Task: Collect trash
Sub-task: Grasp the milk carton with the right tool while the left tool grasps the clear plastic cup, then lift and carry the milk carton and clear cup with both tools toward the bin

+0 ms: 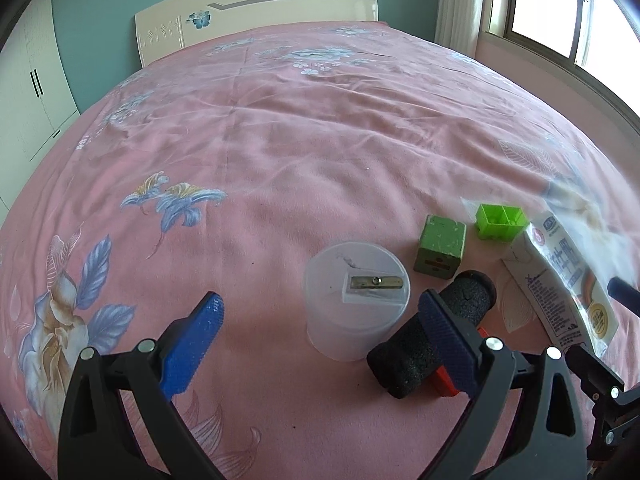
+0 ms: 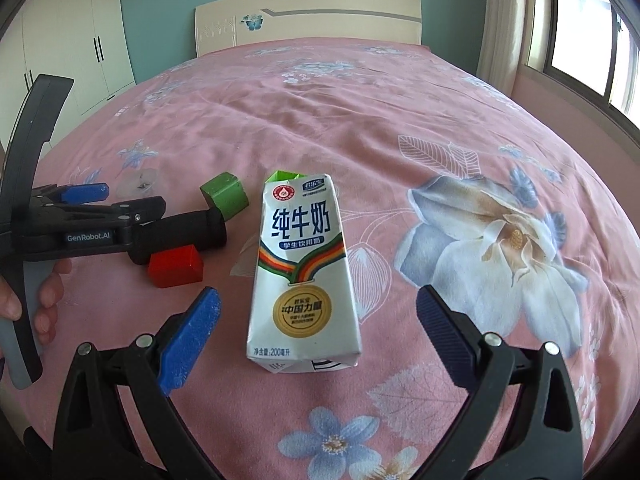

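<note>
Milk carton, flattened: pickup pending

Milk carton (image 2: 305,276) lies flat on the pink bedspread (image 2: 360,120), between the spread fingers of the right gripper (image 2: 316,336), not yet touched. Step, by judgement: approach; next, lower and close across its width. Print reads 纯牛奶, 中国力量, 200毫升. Left gripper (image 1: 320,344), marked GenRobot.AI, likewise spread, framing a clear sharpener pot (image 1: 356,300) with a black foam roll (image 1: 432,332) against its right finger.

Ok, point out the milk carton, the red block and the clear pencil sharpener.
milk carton (image 2: 304,264): right wrist view, printed front face.
red block (image 2: 174,266): right wrist view, front side.
clear pencil sharpener (image 1: 356,300): left wrist view, lid beside blade.
</note>
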Demonstrator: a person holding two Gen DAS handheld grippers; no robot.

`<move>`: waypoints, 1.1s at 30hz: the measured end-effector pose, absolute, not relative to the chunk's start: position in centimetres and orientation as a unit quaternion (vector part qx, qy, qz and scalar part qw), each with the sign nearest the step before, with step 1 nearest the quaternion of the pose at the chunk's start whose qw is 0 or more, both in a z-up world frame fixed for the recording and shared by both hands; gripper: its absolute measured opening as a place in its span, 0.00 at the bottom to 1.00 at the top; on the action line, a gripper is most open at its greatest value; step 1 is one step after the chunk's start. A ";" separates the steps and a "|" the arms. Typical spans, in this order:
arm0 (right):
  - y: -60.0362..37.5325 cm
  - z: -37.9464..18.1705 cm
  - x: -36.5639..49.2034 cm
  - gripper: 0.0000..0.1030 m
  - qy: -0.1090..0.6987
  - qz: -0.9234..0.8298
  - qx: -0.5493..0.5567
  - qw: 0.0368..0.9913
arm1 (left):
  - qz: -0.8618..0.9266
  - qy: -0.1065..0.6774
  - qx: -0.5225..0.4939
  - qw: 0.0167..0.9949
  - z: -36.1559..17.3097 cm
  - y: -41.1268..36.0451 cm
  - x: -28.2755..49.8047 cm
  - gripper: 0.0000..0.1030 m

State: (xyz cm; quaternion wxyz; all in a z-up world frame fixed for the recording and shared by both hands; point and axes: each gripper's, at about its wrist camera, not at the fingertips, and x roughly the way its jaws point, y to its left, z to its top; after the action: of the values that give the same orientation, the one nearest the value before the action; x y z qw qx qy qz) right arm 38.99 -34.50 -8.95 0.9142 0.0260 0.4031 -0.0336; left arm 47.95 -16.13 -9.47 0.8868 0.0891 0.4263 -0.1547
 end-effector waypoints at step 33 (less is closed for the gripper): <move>-34.7 -9.0 40.7 0.47 0.434 -0.003 0.007 0.901 | -0.171 0.458 0.086 0.868 -9.2 -14.3 48.1 0.47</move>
State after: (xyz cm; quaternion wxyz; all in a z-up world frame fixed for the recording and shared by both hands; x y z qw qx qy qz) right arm 40.69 -34.73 -8.97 0.9007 0.0071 0.4343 -0.0032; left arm 48.12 -14.28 -9.16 0.8683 0.0855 0.4576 -0.1710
